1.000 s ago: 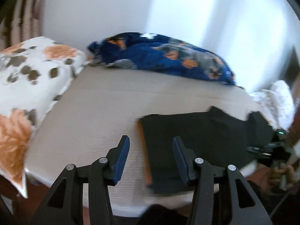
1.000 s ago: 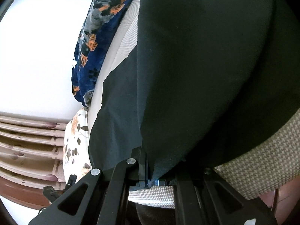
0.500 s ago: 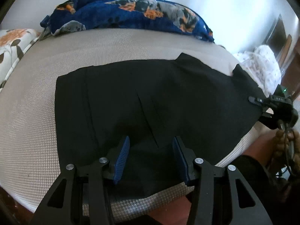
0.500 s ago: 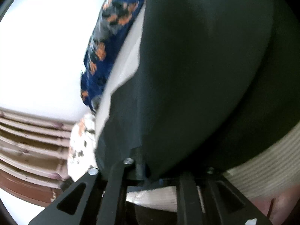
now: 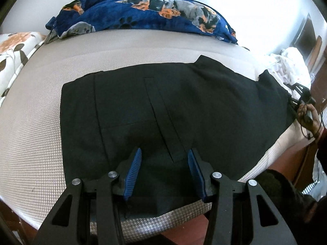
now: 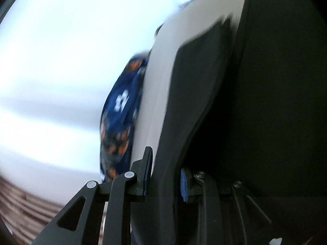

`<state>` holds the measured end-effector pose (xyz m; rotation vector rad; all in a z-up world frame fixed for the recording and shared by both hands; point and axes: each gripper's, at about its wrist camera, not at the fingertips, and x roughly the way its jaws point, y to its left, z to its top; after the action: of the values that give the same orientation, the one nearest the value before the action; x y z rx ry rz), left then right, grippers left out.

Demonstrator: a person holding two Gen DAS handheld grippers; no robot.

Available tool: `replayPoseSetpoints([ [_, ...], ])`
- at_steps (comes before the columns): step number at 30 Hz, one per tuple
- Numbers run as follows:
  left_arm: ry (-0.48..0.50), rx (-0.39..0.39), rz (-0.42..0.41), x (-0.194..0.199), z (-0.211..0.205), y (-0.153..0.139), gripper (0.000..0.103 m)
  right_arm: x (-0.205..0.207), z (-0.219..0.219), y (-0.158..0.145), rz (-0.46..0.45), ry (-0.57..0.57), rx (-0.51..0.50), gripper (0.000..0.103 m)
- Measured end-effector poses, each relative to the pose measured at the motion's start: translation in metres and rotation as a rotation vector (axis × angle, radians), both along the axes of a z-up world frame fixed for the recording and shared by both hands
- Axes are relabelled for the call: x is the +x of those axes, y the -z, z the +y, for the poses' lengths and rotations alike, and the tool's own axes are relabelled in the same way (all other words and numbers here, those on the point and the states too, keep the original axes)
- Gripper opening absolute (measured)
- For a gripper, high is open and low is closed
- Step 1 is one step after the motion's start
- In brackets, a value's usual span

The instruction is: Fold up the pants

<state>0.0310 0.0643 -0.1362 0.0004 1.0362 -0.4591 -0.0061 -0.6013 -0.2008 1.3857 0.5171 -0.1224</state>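
Black pants [image 5: 163,110] lie spread flat on the beige mattress [image 5: 30,122], their near edge by the mattress front. My left gripper [image 5: 164,167] is open just above the near part of the pants, blue pads on either side of a seam. My right gripper [image 6: 166,173] shows in the blurred right wrist view, its jaws parted with a fold of the black pants [image 6: 265,102] still lying between the pads. It also shows small in the left wrist view [image 5: 302,98] at the right end of the pants.
A blue dog-print blanket [image 5: 143,12] lies along the far side by the wall. A floral pillow [image 5: 14,49] is at the left. White cloth [image 5: 290,61] is piled at the far right. The mattress front edge drops to a brown floor.
My left gripper swung right from the bare mattress to over the pants. My right gripper's jaws went from shut on the pants edge to parted, and its view turned.
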Motion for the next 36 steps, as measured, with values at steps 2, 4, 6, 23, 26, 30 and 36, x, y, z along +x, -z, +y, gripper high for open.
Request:
replayPoseSetpoints([
  [2,-0.003,0.007,0.000,0.001,-0.001,0.000,0.049,0.002,-0.019,0.000,-0.005,0.018,0.011,0.024],
  [4,-0.003,0.013,-0.002,0.001,-0.002,0.000,0.049,0.002,-0.036,0.001,0.011,0.039,-0.001,0.024],
  [6,-0.004,0.017,-0.002,0.000,-0.002,0.000,0.049,0.003,-0.050,0.003,0.021,0.056,0.002,0.024],
  [23,-0.005,0.015,0.011,0.007,-0.002,0.000,0.049,-0.096,-0.076,-0.047,0.148,0.133,-0.243,0.005],
  [26,0.005,0.030,0.003,0.006,-0.004,-0.001,0.049,-0.119,-0.082,-0.024,0.207,0.132,-0.181,0.005],
  [30,-0.004,0.017,0.010,0.006,-0.004,-0.001,0.049,-0.129,-0.076,-0.008,0.192,0.159,-0.142,0.003],
  [36,-0.002,0.027,0.005,0.007,-0.005,-0.001,0.049,-0.121,-0.080,-0.008,0.176,0.145,-0.116,0.004],
])
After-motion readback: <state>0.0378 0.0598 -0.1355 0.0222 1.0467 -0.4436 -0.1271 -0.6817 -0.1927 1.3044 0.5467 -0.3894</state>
